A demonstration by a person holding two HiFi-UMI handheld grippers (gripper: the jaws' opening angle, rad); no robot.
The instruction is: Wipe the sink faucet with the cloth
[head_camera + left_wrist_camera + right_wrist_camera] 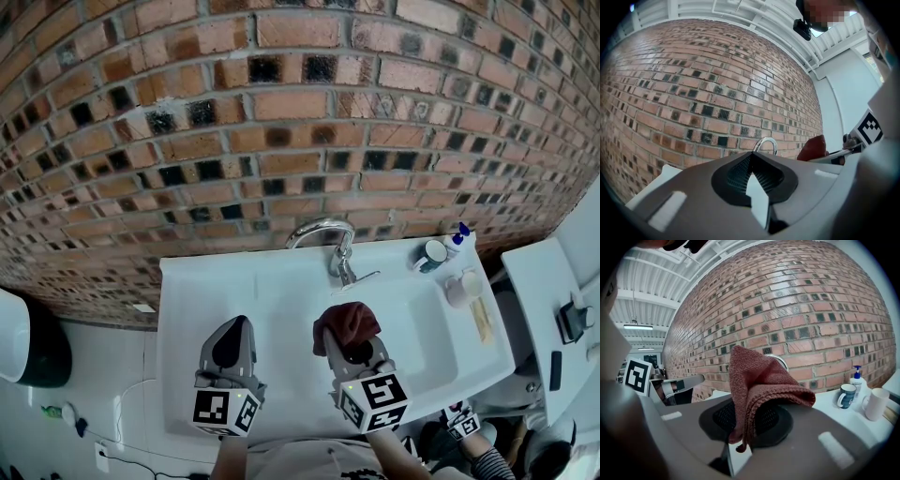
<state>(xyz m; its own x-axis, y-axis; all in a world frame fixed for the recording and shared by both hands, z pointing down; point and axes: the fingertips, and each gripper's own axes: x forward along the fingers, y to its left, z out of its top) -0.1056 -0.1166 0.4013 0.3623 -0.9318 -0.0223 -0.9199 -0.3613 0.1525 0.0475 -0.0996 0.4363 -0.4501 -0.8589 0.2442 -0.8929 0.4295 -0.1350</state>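
cloth (347,323) is pinched in the right gripper (351,345), dark red and bunched up, over the white sink (192,291) basin just short of the chrome faucet (323,232). left gripper (234,328) is beside it with jaws pressed together on nothing.

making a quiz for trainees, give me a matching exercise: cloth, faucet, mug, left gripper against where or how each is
1 cloth
2 faucet
3 blue mug
4 left gripper

A shut, empty
B on the sink rim, right side
C in the right gripper jaws
D sink back edge, by the brick wall

Pairs: 1-C, 2-D, 3-B, 4-A
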